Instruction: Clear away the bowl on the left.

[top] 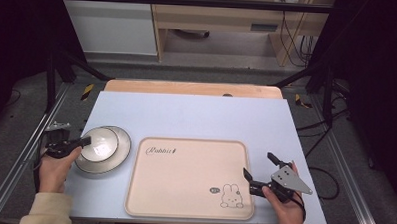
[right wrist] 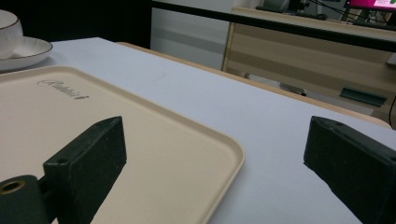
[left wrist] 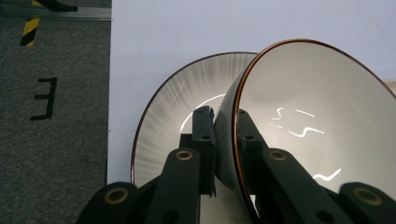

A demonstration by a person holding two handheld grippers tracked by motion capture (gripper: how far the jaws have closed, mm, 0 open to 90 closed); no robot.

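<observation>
Table (top: 196,114): pale blue top that bears every item; bare surface lies at 12 o'clock of the tray. Risk: a hard landing for anything dropped.

Tray (top: 184,176): beige, rounded corners, rabbit print at its 5 o'clock corner, nothing on it; sits at table centre toward 6 o'clock. Risk: its raised rim (right wrist: 236,156) could catch the foot of a bowl carried across too low.

Plate (top: 119,152): ribbed, dark-edged, at 9 o'clock of the tray and just beside it; in the left gripper view (left wrist: 163,112) it lies under the bowl. Risk: it may drag or clatter if the bowl tips against it on lifting.

Bowl (top: 99,144): white inside, brown rim, resting on the plate at the table's 9 o'clock side; in the left gripper view (left wrist: 308,116) its wall runs between the jaws. Risk: glossy glaze and a thin-edge grip, so it could slip or swing once its weight leaves the plate.

Left gripper (top: 79,143): clamped on the bowl's rim at the bowl's 9 o'clock, one jaw inside, one outside (left wrist: 223,140). Risk: a one-sided hold lets the bowl pivot downward.

Right gripper (top: 258,170): jaws spread wide, holding nothing, at 3 o'clock of the tray (right wrist: 215,158). Risk: too far off to steady the bowl.
</observation>
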